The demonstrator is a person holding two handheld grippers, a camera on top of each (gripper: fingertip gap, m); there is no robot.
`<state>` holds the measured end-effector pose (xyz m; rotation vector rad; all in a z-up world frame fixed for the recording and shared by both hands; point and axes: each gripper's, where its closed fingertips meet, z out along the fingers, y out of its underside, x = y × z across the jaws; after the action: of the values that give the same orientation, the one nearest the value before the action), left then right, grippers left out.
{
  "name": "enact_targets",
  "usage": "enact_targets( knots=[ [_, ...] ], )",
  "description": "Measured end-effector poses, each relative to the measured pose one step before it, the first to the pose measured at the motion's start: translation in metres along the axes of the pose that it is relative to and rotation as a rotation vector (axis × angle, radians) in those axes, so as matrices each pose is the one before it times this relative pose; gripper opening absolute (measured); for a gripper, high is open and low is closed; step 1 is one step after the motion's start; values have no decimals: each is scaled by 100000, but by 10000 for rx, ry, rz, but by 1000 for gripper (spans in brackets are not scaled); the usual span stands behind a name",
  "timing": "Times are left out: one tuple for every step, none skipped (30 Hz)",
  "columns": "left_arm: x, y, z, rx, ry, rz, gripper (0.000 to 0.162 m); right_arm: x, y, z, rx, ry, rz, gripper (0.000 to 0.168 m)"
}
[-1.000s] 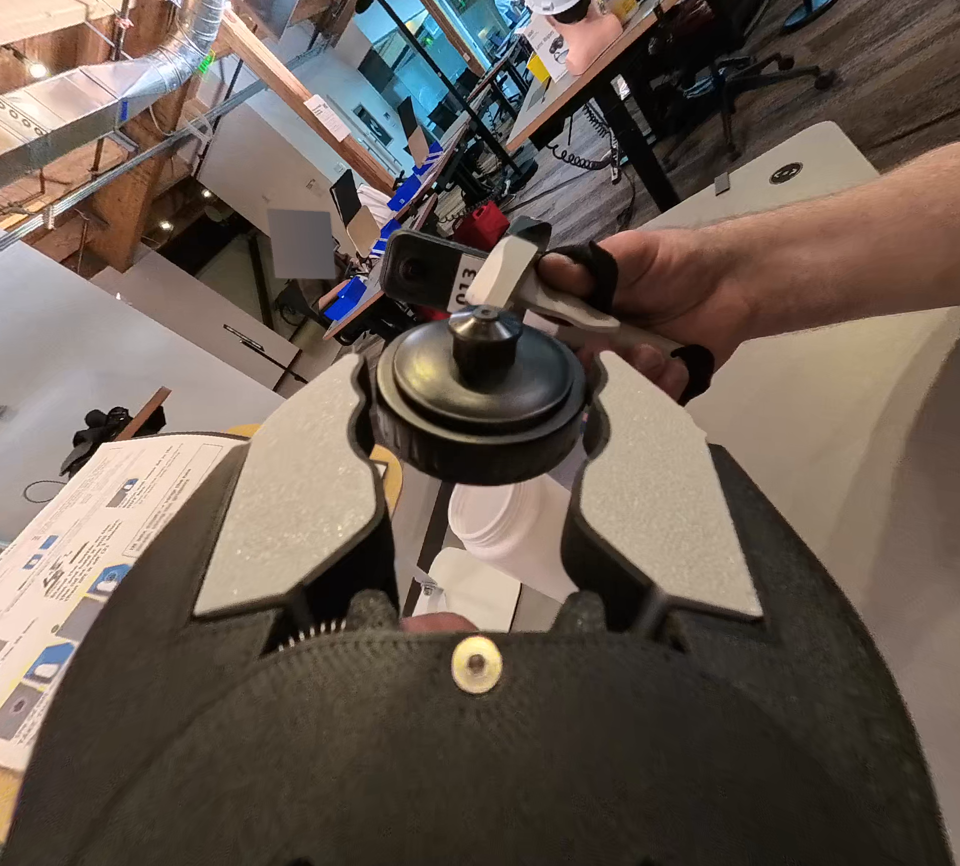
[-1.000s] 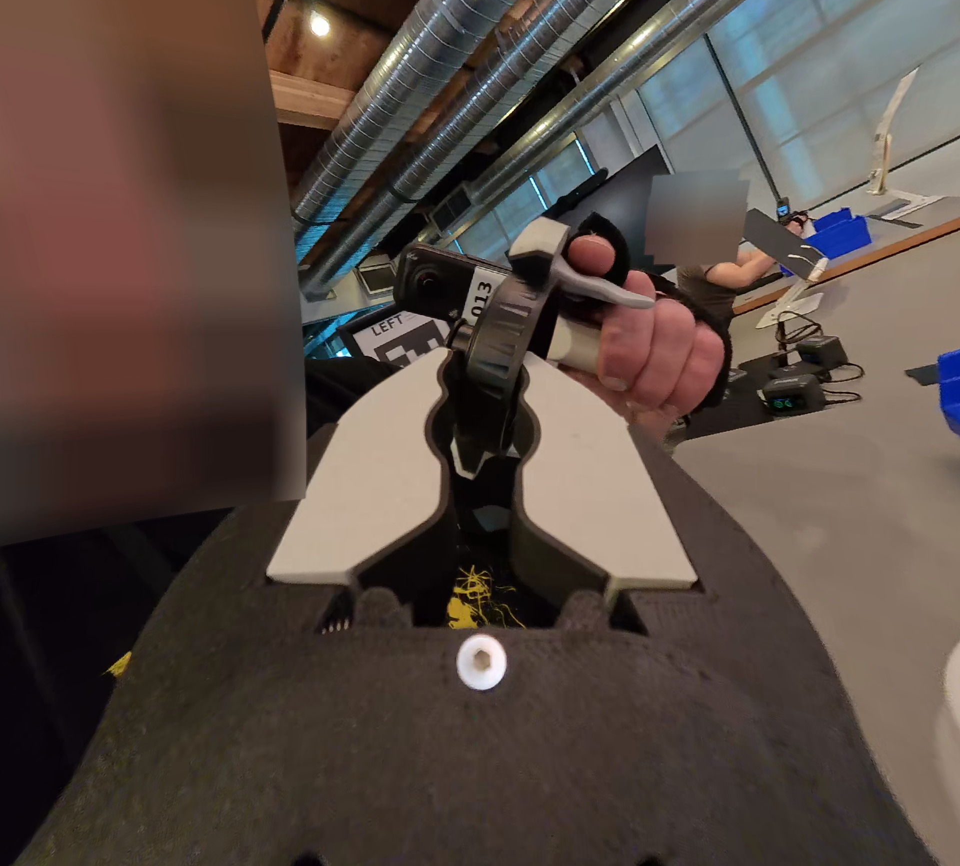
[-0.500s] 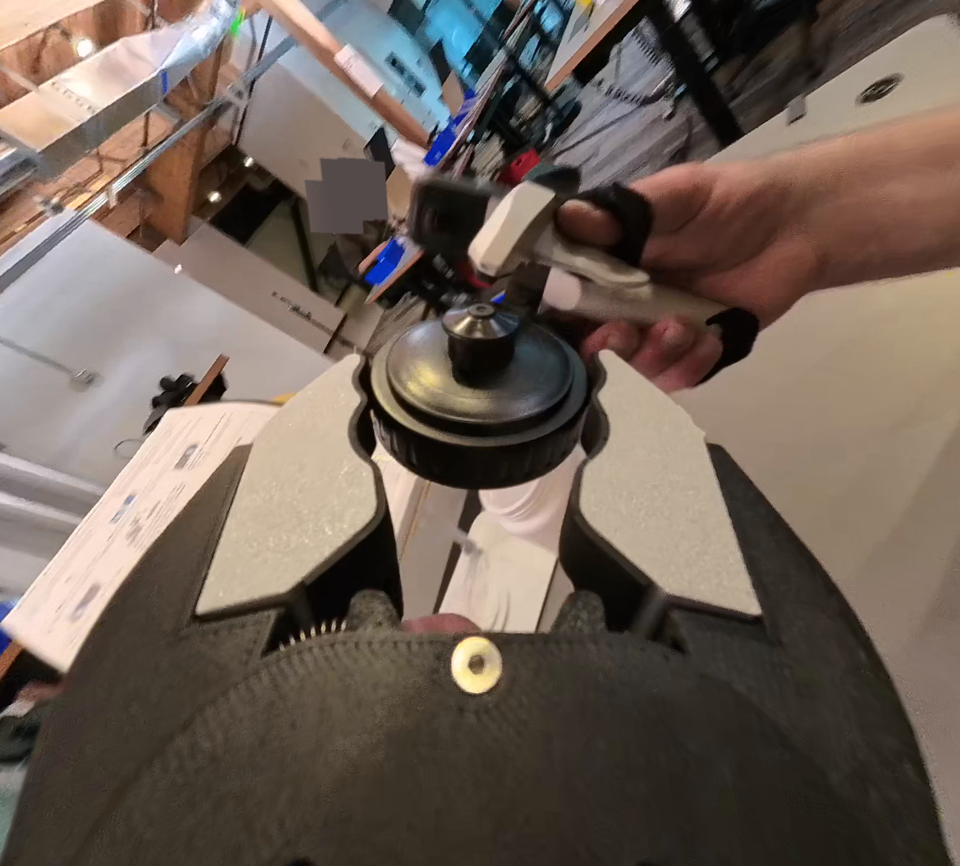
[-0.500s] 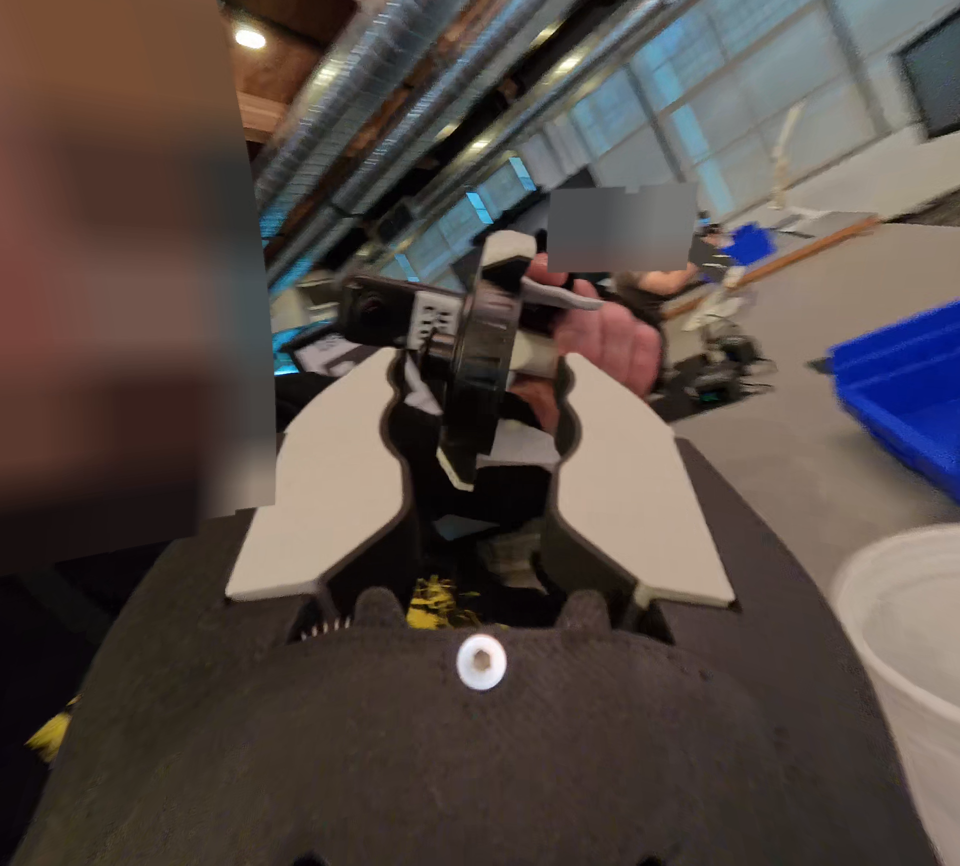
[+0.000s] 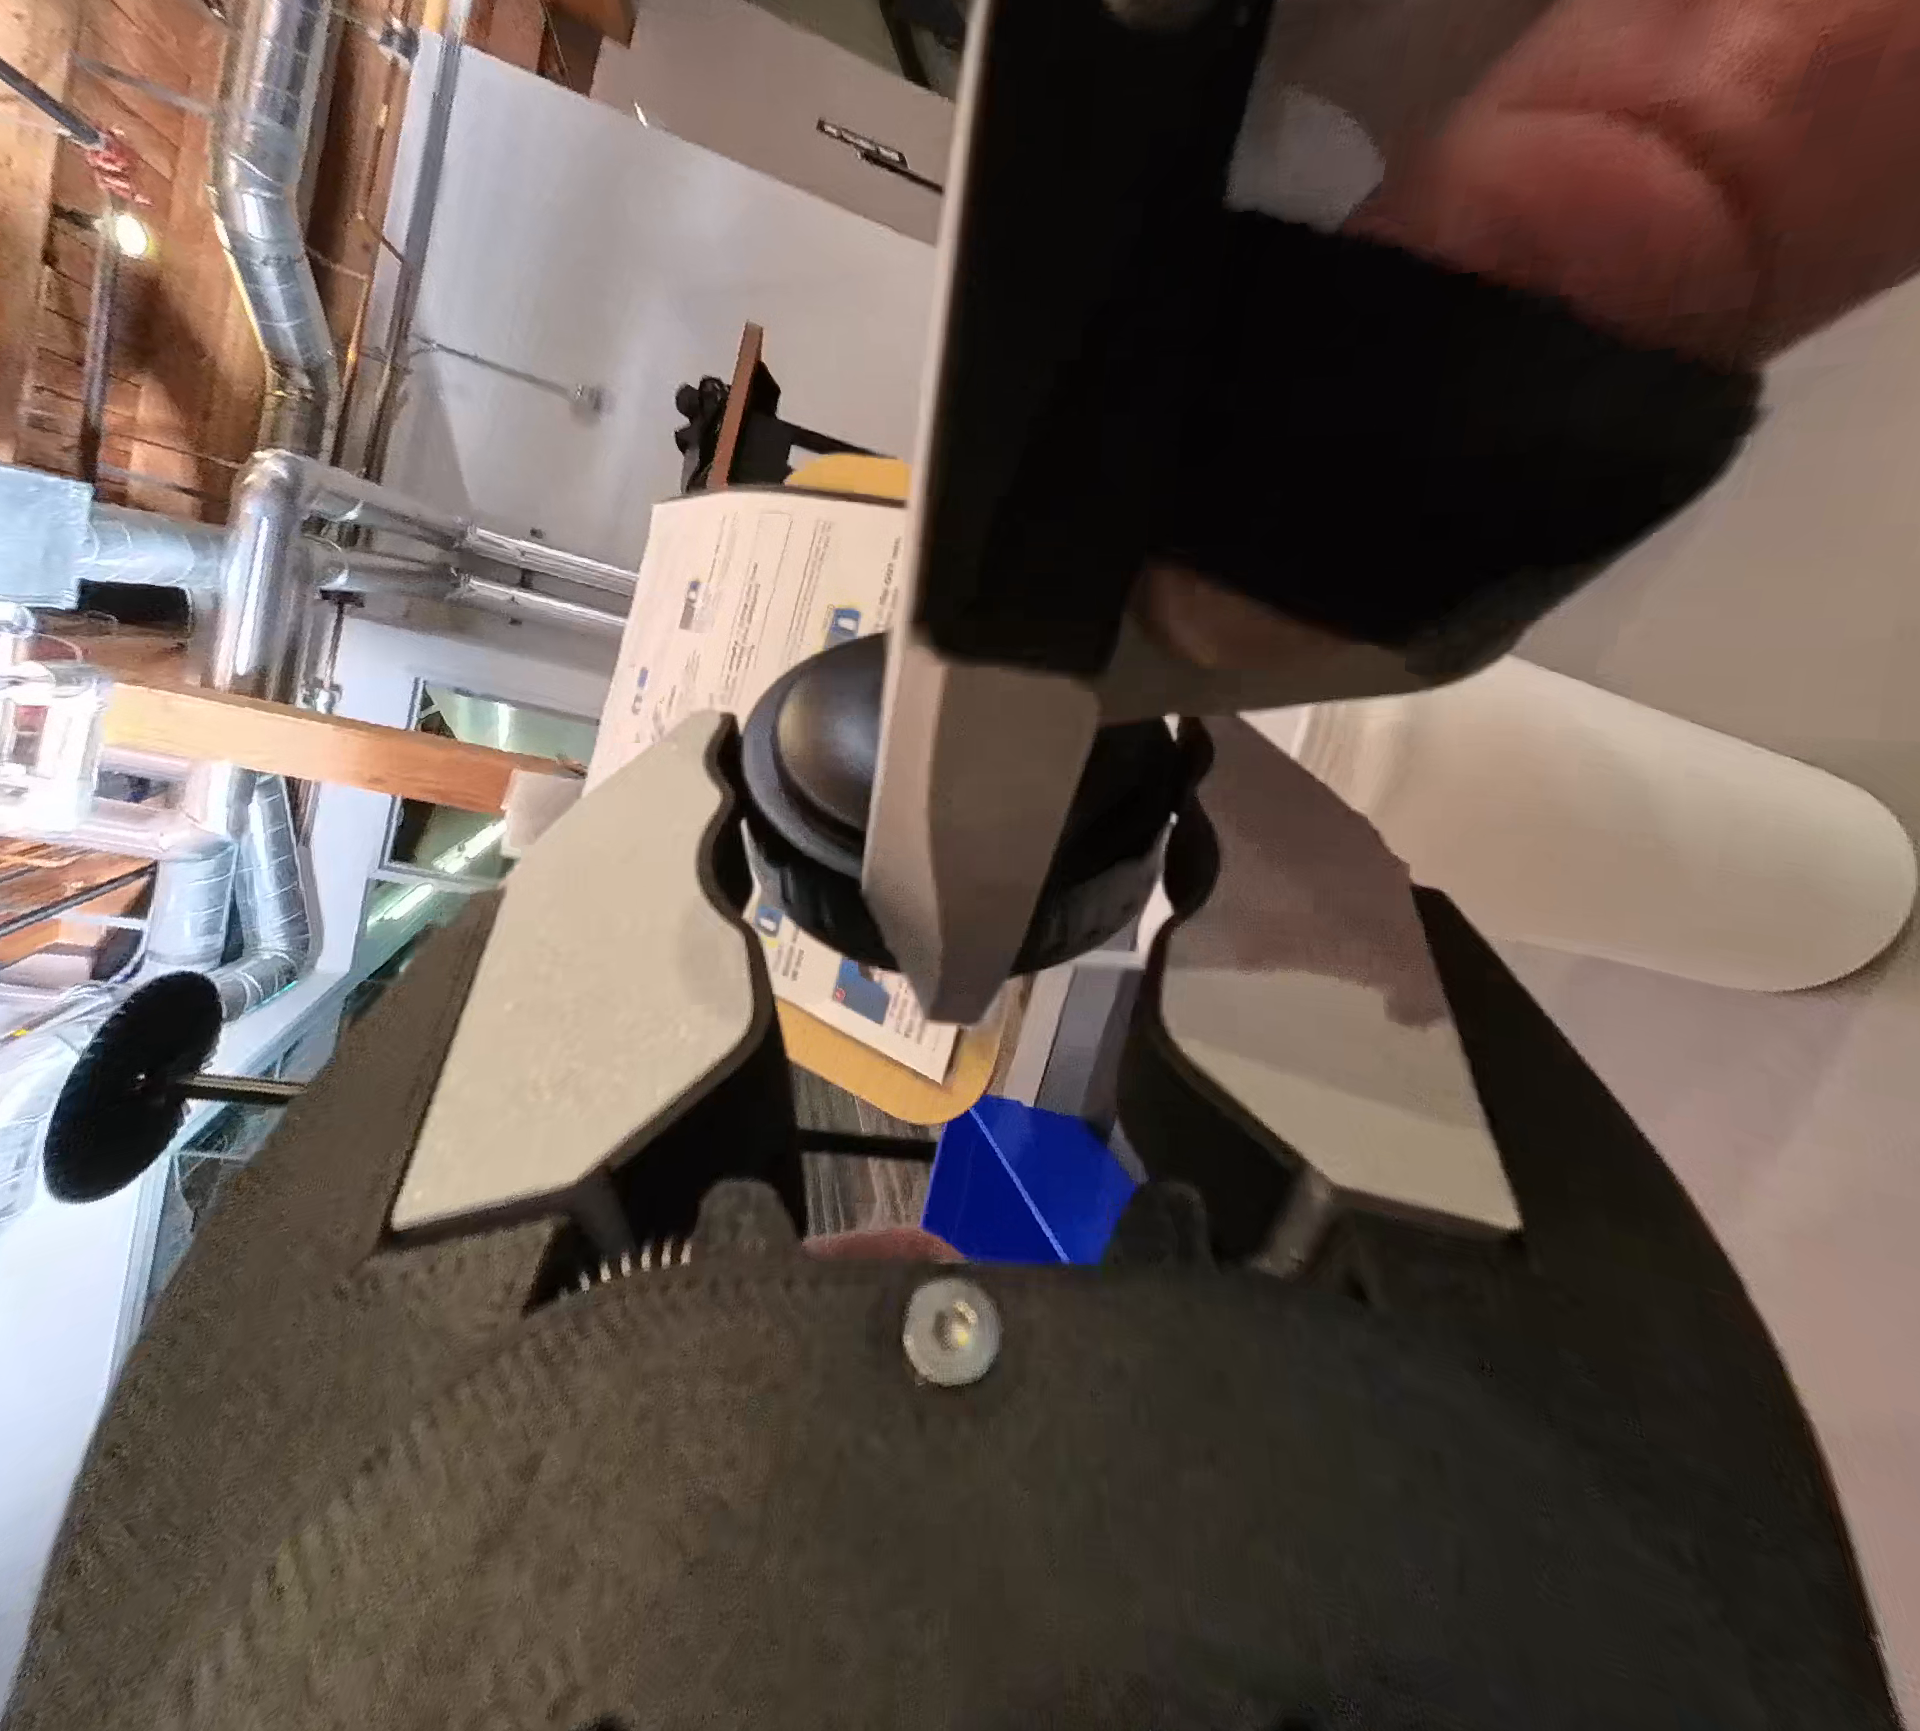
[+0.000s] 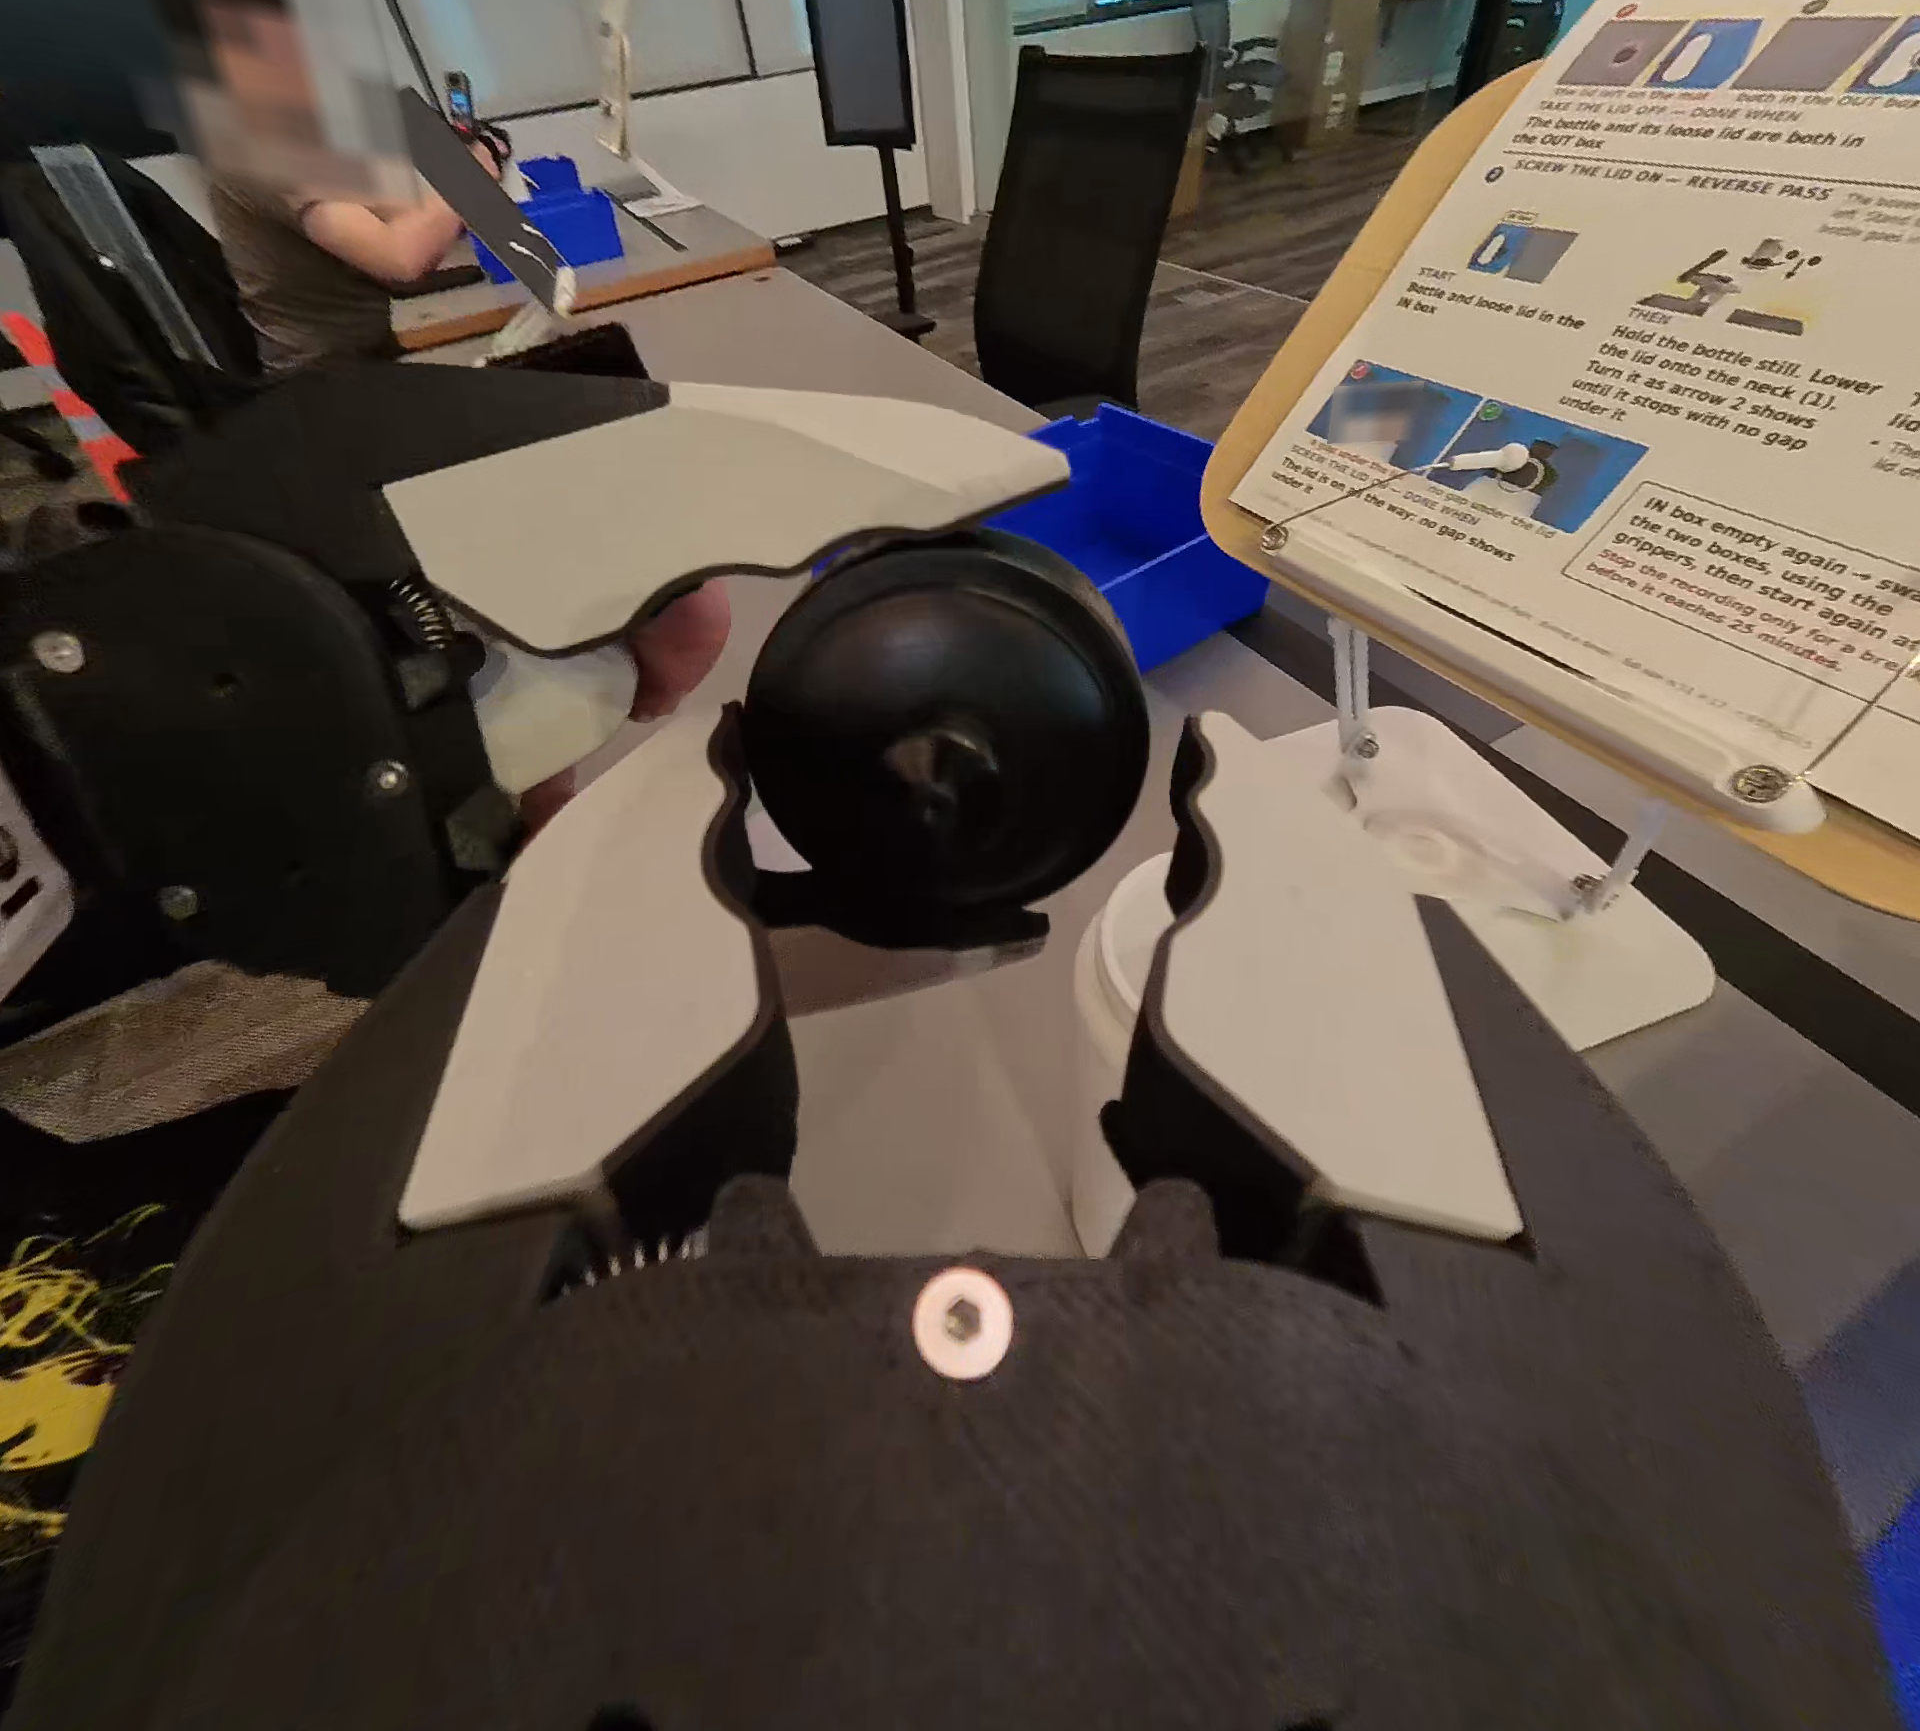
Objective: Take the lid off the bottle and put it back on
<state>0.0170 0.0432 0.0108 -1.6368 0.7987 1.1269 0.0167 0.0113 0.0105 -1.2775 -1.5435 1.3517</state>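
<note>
Bottle [image 5: 1621, 860]: white, right of frame in the left wrist view, probably lying on its side.
Left gripper [image 5: 951, 834]: clamped on the black lid [image 5: 821, 767], centre frame.
Right gripper [image 6: 956, 808]: fingers spread, lid between, not pinched.

One lid [image 6: 940, 736], one bottle [image 5: 1579, 860], two grippers, one blue bin [image 6: 1132, 518], one instruction sheet [image 6: 1662, 310]

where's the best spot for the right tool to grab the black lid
Probably the ribbed rim, on its two free sides. The left tool pinches the lid top and bottom in the right wrist view, its knobbed face toward the right tool, so come straight on and close sideways across it.
</note>
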Motion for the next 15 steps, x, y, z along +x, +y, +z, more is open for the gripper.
enact_targets(
  knots=[
    [268,221,178,-237,71,36,78,131,142,142,-99,113,-81,78],
    [168,150,151,-116,0,20,78,69,100,103,-45,28,-36,76],
    [127,94,93,-51,13,-44,78,-19,56,78,2,-66,24,73],
    [108,109,61,-55,30,-31,78,48,123,80,-42,-42,32,73],
    [137,63,45,-45,32,-16,78,30,147,55,-44,-72,39,73],
    [103,16,23,-13,8,-16,78,1,107,19,-25,-111,77,73],
    [95,-13,11,22,28,-74,78,4,86,-14,-23,-94,33,73],
    [72,-71,-1,58,51,-154,78,8,59,-55,-27,-85,25,73],
    [32,-119,-23,91,53,-159,78,-3,1,-84,-10,-101,51,73],
    [35,-107,-52,99,115,-180,78,-22,-25,-90,-2,-133,87,73],
    [53,-115,-39,108,222,-286,78,-40,-39,-78,2,-152,110,73],
    [54,-123,-46,123,279,-355,78,13,-73,-98,31,-132,95,73],
    [-11,-145,-67,143,223,-276,78,17,-115,-113,44,-130,63,73],
    [-188,58,-47,34,63,-192,78,39,-150,-177,39,-116,63,73],
    [-249,143,-67,0,12,-176,80,156,-213,-272,54,-40,44,73]
  ],
)
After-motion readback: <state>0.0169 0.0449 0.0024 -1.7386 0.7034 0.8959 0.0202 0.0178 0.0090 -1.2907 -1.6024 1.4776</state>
